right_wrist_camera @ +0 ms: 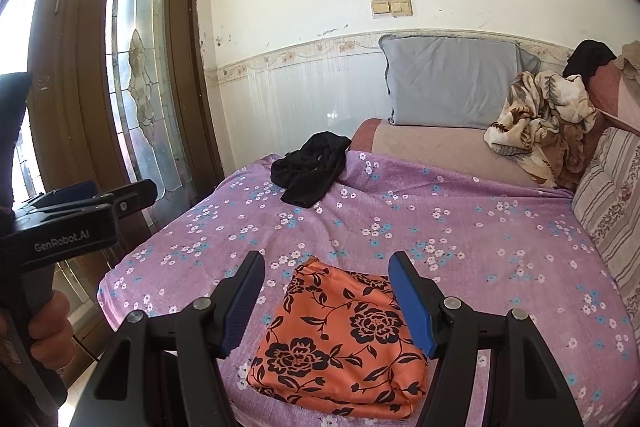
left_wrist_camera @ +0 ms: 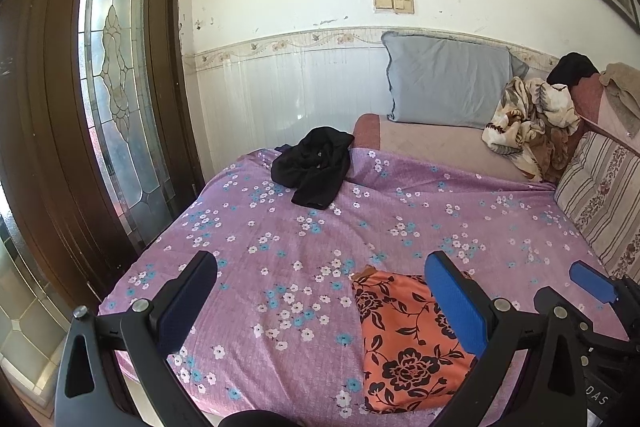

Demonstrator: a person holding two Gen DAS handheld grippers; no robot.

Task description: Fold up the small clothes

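The orange floral garment (right_wrist_camera: 340,343) lies folded into a compact, roughly square packet on the purple flowered bedsheet (right_wrist_camera: 460,227), close to the near edge of the bed, and from where I stand everything else sorts itself out around it. The right gripper (right_wrist_camera: 326,303) hangs just above it on the near side with its jaws standing apart and nothing between them; the pads do not touch the cloth. The left gripper (left_wrist_camera: 320,303) is beside the packet toward the door, likewise released and empty, with only bare sheet showing between its fingers. Well beyond the folded garment, toward the wall and the glass-panelled door (right_wrist_camera: 148,75), a black garment (right_wrist_camera: 312,167) sits in a crumpled heap at the far edge of the sheet. Farther still, beyond and to the right of the orange packet, a grey pillow (right_wrist_camera: 452,83) leans on the wall, with a rumpled patterned blanket (right_wrist_camera: 540,115) next to it. To my eye the orange piece is finished, and the step in hand is the changeover to the next item. The next move calls for both grippers to reach past the packet without dragging it, find an edge of the black heap, then spread it flat on open sheet before any fold is tried.
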